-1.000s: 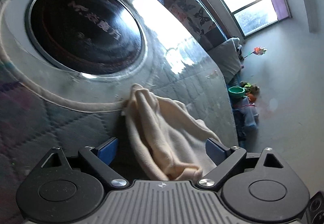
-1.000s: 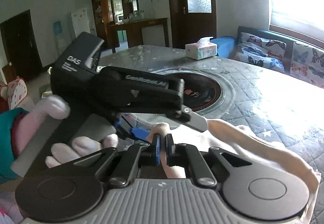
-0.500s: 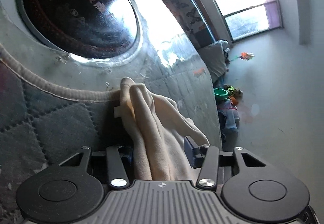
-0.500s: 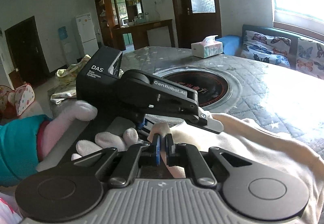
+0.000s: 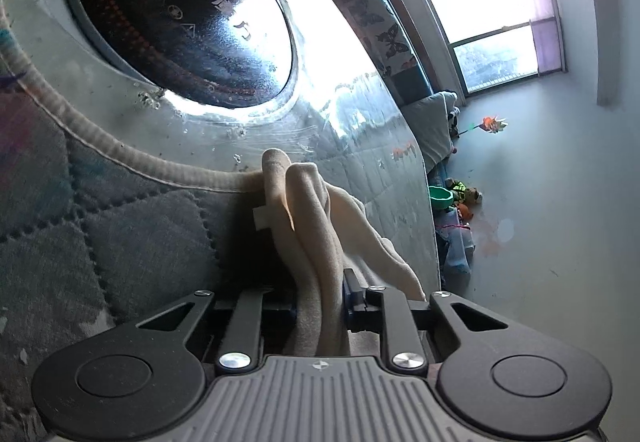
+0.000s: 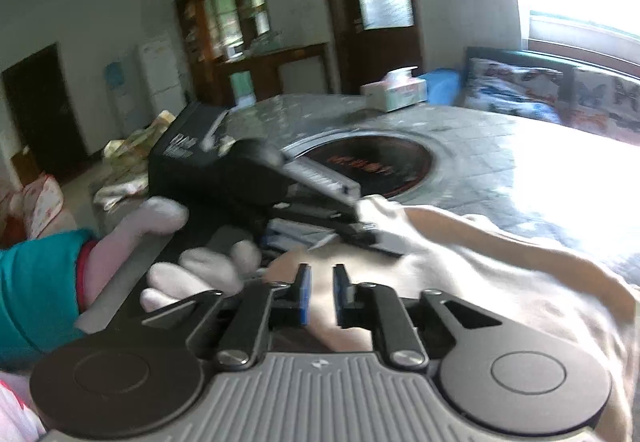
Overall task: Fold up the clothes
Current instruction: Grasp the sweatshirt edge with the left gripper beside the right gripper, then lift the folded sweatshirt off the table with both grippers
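The right wrist view is smeared by motion, so small detail there is hard to read. At its left edge a teal sleeve [image 6: 36,282] is running out of the picture, and the white-gloved hand [image 6: 200,270] beyond it is gripping the black body of the left tongs [image 6: 376,238], whose tips are sinking into the cream garment [image 6: 500,274]; their pads are hidden there. In the left wrist view those left tongs [image 5: 320,298] are closing on a bunched fold of the same cream garment [image 5: 316,226], both pads pressing the cloth, the left pad almost lost in shadow. The garment is lying on the quilted desk [image 5: 120,242], its peak touching the piped seam around the dark round inset [image 5: 180,14], and trailing toward the desk's right edge, where the cloth is dropping out of sight behind the tongs' body. The right tongs [image 6: 320,294] are opening, a narrow gap showing between the blue pads with pale cloth behind it; whether the cloth is still touching a pad cannot be told. Toward the far edge of the desk a tissue box [image 6: 394,88] is standing well apart, and the sunlit stretch to the right is lying open.
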The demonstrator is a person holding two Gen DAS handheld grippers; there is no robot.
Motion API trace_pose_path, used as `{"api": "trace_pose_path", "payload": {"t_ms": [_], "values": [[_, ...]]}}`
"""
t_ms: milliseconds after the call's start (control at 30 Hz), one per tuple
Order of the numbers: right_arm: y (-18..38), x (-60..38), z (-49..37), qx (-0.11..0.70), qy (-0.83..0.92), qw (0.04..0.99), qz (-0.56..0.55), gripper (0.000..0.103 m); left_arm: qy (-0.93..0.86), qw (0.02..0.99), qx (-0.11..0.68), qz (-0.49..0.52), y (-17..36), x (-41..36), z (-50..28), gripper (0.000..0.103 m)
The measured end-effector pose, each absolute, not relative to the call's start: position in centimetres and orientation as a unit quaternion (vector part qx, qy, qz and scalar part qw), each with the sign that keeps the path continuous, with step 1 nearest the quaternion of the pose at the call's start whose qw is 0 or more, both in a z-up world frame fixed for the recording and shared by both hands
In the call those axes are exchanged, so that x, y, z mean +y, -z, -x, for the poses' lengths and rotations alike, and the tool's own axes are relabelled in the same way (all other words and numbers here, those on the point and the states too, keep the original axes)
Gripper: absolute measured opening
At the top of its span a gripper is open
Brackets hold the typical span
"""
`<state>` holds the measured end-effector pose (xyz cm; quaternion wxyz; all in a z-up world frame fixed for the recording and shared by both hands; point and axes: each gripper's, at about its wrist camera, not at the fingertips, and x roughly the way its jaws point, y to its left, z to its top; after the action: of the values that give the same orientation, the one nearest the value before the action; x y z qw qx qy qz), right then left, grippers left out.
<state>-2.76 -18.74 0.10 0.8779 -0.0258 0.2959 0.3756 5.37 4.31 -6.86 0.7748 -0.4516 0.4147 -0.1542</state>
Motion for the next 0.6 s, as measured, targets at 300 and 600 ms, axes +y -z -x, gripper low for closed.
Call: {"api": "trace_pose_path", "payload": {"t_ms": [300, 600], "values": [[0.8, -27.0, 1.1, 0.302, -0.232, 0.924, -0.044, 0.040, 0.163, 0.785, 0.406, 0.439, 6.5, 3.5, -5.1, 0.040], [4.1, -33.7, -1.3, 0.314, -0.131, 0.932, -0.125, 0.050, 0.165, 0.791, 0.404, 0.429, 6.2, 3.1, -5.3, 0.044]]}}
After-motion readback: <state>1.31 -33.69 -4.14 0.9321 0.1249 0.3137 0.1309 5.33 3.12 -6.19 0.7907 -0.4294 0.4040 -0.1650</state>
